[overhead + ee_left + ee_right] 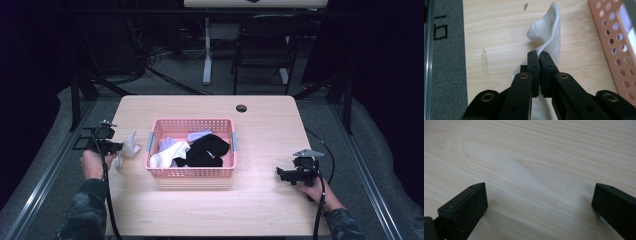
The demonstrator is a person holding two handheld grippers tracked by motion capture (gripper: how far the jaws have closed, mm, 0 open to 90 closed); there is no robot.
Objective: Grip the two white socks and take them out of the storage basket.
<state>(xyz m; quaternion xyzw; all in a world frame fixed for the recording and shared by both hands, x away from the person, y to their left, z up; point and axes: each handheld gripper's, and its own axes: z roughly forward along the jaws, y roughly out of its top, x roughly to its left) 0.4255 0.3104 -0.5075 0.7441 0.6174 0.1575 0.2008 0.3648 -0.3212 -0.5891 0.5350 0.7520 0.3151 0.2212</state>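
L gripper [539, 53] pinches a limp white cotton sock [547, 32], jaws nearly shut on the fabric, low over the pale wood table [210, 207] just beside the pink perforated plastic basket [191, 172], prob. to lay it out apart from the rest. R gripper [537, 202] rests wide open w/ nothing between, parked well apart.

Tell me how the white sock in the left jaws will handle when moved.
Likely floppy: the white sock folds and droops from the left gripper. Probably light, since a thin pinch holds it. Unlikely to roll; it may drag on the table.
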